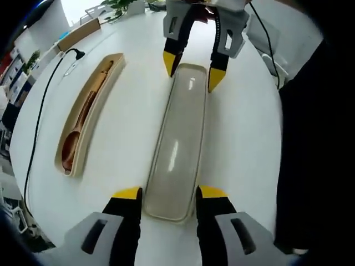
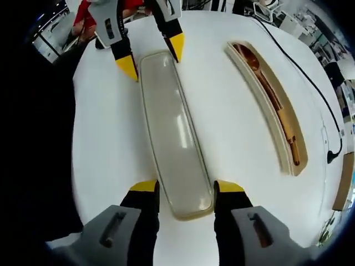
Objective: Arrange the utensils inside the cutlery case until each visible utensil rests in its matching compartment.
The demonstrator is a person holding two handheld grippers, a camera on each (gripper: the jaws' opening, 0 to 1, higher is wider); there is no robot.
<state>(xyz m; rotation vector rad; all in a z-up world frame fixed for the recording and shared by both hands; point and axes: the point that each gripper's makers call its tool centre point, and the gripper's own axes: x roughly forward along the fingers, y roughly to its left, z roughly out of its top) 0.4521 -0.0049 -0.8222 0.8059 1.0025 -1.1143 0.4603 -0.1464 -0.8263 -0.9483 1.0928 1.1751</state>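
Observation:
A long translucent beige lid point(image 1: 177, 144) point(image 2: 175, 127) of the cutlery case lies flat on the white table point(image 1: 244, 138). My left gripper point(image 1: 170, 192) stands open, its yellow-tipped jaws flanking the lid's near end, close to its sides. At the lid's other end my right gripper point(image 2: 187, 186) straddles it the same way, open. Each gripper faces the other: the right gripper point(image 1: 193, 69) at the top of the left gripper view, the left gripper point(image 2: 151, 55) at the top of the right gripper view. The case base point(image 1: 83, 130) point(image 2: 277, 119) lies apart, holding a wooden spoon point(image 1: 75, 138) point(image 2: 256, 65).
A black cable point(image 1: 41, 119) point(image 2: 310, 88) runs across the table beyond the case base. A person's dark clothing point(image 1: 316, 149) borders the table on one side. Boxes and a plant point(image 1: 119, 6) stand past the table's far edge.

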